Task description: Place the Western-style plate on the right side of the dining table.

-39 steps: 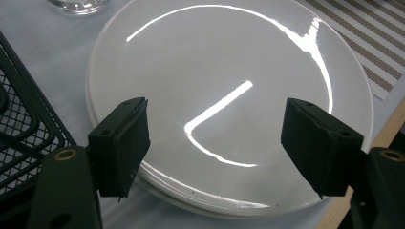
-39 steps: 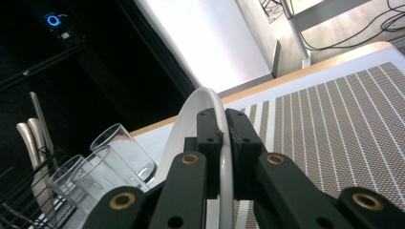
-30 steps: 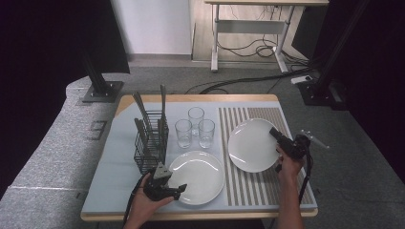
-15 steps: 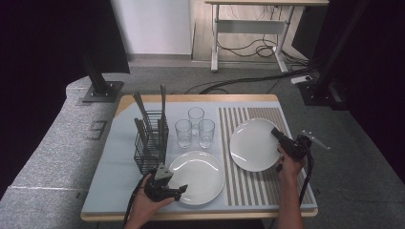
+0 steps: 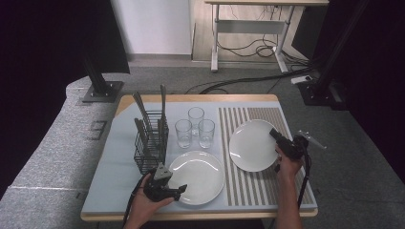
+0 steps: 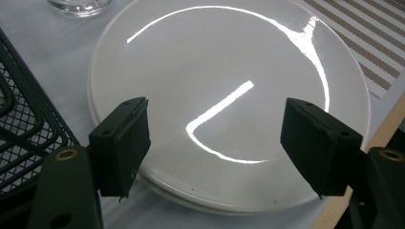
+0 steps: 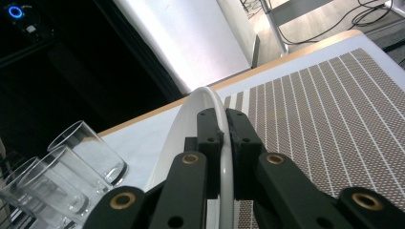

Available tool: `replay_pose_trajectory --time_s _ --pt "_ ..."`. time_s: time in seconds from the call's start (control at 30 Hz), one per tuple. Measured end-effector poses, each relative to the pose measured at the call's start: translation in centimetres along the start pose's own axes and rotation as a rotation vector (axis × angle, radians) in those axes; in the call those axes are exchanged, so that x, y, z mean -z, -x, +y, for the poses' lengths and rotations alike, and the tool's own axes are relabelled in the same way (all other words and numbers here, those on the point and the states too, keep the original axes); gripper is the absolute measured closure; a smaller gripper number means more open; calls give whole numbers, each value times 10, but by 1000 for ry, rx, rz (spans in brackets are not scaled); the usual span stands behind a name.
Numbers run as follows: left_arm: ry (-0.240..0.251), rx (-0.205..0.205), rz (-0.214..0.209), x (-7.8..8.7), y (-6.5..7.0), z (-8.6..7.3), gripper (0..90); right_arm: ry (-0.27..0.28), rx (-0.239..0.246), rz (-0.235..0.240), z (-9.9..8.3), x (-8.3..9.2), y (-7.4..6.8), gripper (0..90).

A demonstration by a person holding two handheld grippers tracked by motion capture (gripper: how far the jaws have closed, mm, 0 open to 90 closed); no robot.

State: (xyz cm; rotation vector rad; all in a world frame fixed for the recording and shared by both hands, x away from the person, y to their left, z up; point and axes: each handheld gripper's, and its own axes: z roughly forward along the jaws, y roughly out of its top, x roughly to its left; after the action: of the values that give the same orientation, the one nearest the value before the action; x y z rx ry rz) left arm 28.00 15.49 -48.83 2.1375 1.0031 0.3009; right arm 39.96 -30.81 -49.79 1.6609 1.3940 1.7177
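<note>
Two white plates are on the table. One plate (image 5: 250,144) rests over the striped mat, and my right gripper (image 5: 275,135) is shut on its right rim; the right gripper view has that thin rim (image 7: 226,138) clamped between the two black jaws. The other plate (image 5: 198,175) lies flat near the front edge. My left gripper (image 5: 177,192) hovers at its front left rim, open, and in the left gripper view its pads (image 6: 126,138) stand wide apart above the plate (image 6: 215,81) without touching it.
A black wire basket (image 5: 149,143) with upright utensils stands left of the plates. Three clear glasses (image 5: 195,128) cluster behind the front plate. The striped mat (image 5: 267,119) covers the right part of the tabletop. Cables and a desk frame lie beyond the table.
</note>
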Motion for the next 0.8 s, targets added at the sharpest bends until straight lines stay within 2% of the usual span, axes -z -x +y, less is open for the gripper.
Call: replay_pose_trajectory --time_s 0.1,0.43,0.8 --pt "1 -1 0 0 0 0 256 0 -22 -11 -2 -1 5 858" --pt "-3 -3 -1 0 0 0 256 -4 -46 -28 -5 -3 13 857" --pt "-6 -4 -2 -1 0 0 256 -7 -20 -38 -6 -5 15 849"
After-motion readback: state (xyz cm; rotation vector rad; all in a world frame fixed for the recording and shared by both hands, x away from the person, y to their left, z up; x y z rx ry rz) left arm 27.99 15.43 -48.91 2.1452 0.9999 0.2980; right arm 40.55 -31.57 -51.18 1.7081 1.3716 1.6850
